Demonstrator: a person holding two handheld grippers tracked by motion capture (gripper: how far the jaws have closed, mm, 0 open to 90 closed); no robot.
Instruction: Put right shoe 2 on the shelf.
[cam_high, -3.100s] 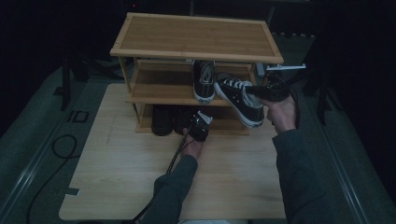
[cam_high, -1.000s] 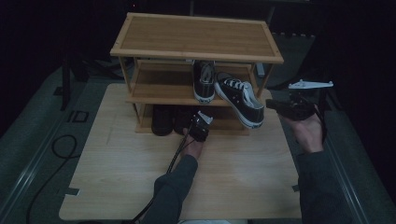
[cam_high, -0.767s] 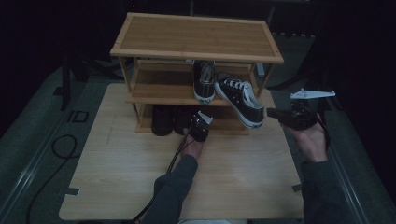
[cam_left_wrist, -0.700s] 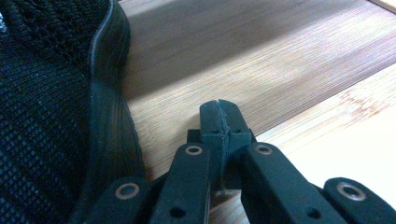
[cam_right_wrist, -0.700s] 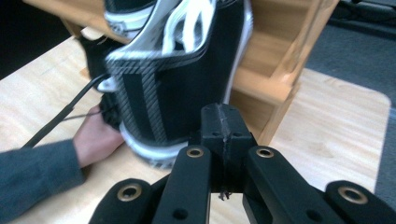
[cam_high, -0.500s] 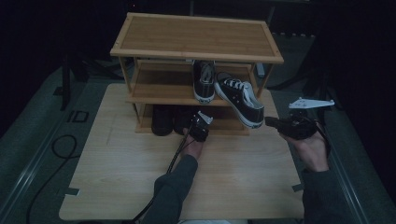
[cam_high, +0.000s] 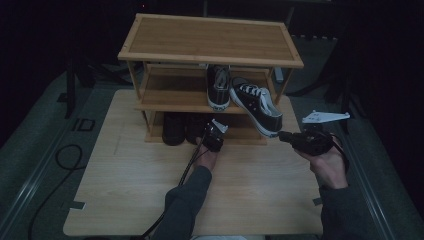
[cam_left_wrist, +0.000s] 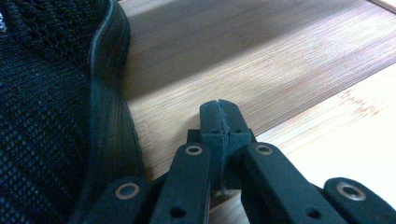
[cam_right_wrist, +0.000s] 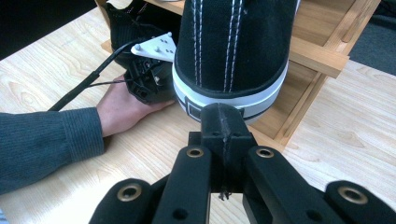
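Dark room, grey floor (cam_high: 30, 150) around a light wooden table (cam_high: 125, 195), black cable (cam_high: 60, 155) alongside.

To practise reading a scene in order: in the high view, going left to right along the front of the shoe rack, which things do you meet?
Black cable loop on the floor → dark shoes on the bottom shelf → left gripper → tilted black-and-white sneaker → right gripper.

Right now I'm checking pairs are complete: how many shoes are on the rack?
4. Two sneakers on the middle shelf, one upright, one overhanging; two dark shoes on the bottom shelf. More may hide behind.
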